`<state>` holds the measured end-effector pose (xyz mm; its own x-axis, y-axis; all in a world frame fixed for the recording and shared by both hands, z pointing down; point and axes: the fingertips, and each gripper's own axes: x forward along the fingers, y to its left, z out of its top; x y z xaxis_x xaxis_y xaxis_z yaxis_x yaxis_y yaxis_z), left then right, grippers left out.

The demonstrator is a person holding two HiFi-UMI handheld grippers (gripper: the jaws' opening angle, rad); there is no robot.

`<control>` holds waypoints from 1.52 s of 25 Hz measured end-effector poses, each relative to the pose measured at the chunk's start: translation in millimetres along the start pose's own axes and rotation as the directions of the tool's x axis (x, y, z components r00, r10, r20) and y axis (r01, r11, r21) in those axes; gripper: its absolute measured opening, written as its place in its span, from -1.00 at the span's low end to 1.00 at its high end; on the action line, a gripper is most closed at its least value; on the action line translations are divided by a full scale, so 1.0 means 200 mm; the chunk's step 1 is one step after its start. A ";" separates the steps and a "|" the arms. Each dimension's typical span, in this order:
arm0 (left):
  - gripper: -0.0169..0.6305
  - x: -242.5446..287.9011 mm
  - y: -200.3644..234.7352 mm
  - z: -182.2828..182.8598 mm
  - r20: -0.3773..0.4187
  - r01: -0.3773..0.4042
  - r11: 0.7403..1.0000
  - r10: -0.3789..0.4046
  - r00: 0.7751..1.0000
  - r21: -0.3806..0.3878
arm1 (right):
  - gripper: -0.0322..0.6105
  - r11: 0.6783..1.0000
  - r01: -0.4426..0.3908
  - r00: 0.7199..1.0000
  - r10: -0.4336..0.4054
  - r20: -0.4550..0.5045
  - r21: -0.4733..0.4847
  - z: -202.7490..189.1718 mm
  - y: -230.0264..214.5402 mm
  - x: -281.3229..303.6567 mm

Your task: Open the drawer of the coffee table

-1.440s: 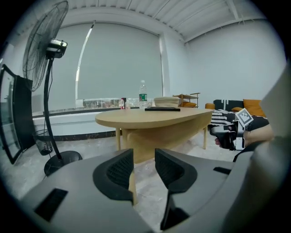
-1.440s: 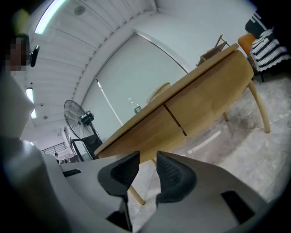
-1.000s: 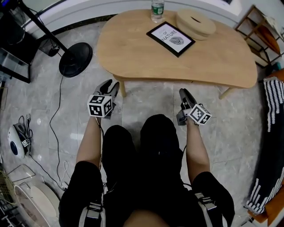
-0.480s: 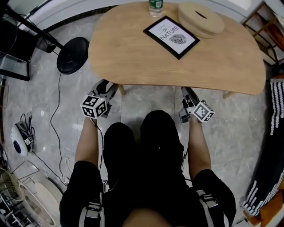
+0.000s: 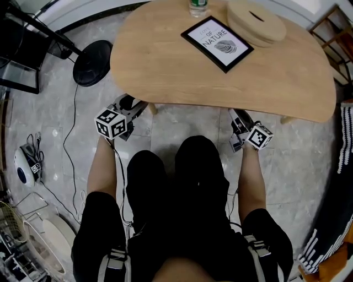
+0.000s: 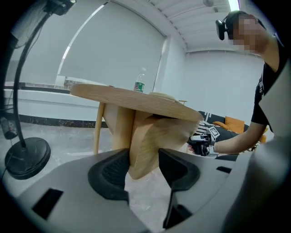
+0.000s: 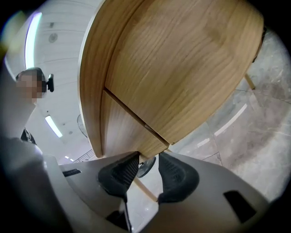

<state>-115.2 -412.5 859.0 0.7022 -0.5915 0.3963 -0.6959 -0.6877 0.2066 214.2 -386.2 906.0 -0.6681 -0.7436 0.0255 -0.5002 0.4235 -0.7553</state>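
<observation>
The wooden coffee table (image 5: 176, 71) fills the top of the head view. My left gripper (image 5: 132, 106) reaches under its near edge on the left, and my right gripper (image 5: 238, 117) does so on the right. In the left gripper view, the left gripper (image 6: 143, 154) is open; its jaws have just been opening, and the lower corner of the wooden drawer box (image 6: 154, 134) stands between them. In the right gripper view, the right gripper (image 7: 148, 159) is open, its jaws having just been opening. A corner of the wooden panel (image 7: 127, 132) sits just above the gap, below a seam.
On the tabletop lie a framed print (image 5: 217, 43), a round wooden disc (image 5: 256, 22) and a bottle (image 5: 198, 6). A black stand base (image 5: 92, 61) and cable are on the floor at left, a striped cloth (image 5: 331, 220) at right. The person's knees are between the grippers.
Both grippers have moved forward to the table's near edge, and their tips now reach under it. The left gripper has drifted a little left, and its jaws look wider.
</observation>
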 end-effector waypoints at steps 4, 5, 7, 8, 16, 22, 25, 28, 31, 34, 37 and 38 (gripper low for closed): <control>-0.32 -0.01 -0.01 0.00 -0.025 -0.015 0.999 0.016 1.000 0.038 | -0.52 1.000 0.000 1.000 0.000 -0.011 -0.011 -0.01 0.01 -0.01; -0.32 0.00 -0.01 0.00 -0.028 -0.019 0.999 0.020 0.999 0.045 | -0.52 1.000 0.003 1.000 -0.003 -0.010 -0.006 -0.01 0.01 -0.01; -0.32 0.00 -0.02 0.00 -0.032 -0.023 0.998 0.025 0.999 0.054 | -0.53 1.000 0.008 1.000 -0.008 -0.014 -0.004 -0.01 0.01 -0.01; -0.32 -0.01 -0.02 0.00 -0.034 -0.024 0.998 0.026 0.999 0.056 | -0.53 1.000 0.007 1.000 -0.007 -0.020 -0.007 -0.01 0.01 -0.02; -0.32 -0.05 -0.06 -0.03 -0.039 -0.039 0.998 0.041 0.998 0.058 | -0.62 1.000 0.011 0.999 -0.011 -0.035 -0.003 -0.07 0.06 -0.06; -0.33 -0.07 -0.07 -0.03 -0.038 -0.050 0.997 0.053 0.998 0.057 | -0.61 0.999 0.026 0.998 -0.028 -0.060 -0.038 -0.08 0.08 -0.06; -0.35 -0.08 -0.07 -0.03 -0.037 -0.056 0.996 0.059 0.998 0.066 | -0.61 0.999 0.032 0.999 -0.033 -0.043 -0.033 -0.07 0.07 -0.05; -0.36 -0.08 -0.07 -0.03 -0.038 -0.053 0.996 0.056 0.998 0.067 | -0.61 0.999 0.046 0.999 -0.046 -0.029 -0.024 -0.07 0.06 -0.05; -0.37 -0.09 -0.08 -0.03 -0.042 -0.050 0.996 0.054 0.998 0.071 | -0.57 1.000 0.013 1.000 -0.013 -0.026 0.000 -0.06 0.05 -0.03; -0.37 -0.08 -0.07 -0.03 -0.042 -0.046 0.996 0.049 0.998 0.075 | -0.50 1.000 -0.028 0.999 0.028 -0.034 0.003 -0.06 0.04 -0.02; -0.37 -0.08 -0.06 -0.03 -0.045 -0.044 0.996 0.047 0.998 0.074 | -0.56 0.998 -0.055 0.997 0.054 -0.052 -0.015 -0.05 0.04 -0.02; -0.37 -0.08 -0.06 -0.03 -0.049 -0.043 0.996 0.047 0.998 0.076 | -0.57 0.998 -0.059 0.997 0.058 -0.057 -0.021 -0.06 0.05 -0.02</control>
<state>-118.7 -392.6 855.7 0.6606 -0.6015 0.4491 -0.7121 -0.6916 0.1211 205.6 -374.3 906.4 -0.7264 -0.6870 0.0195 -0.4712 0.4772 -0.7418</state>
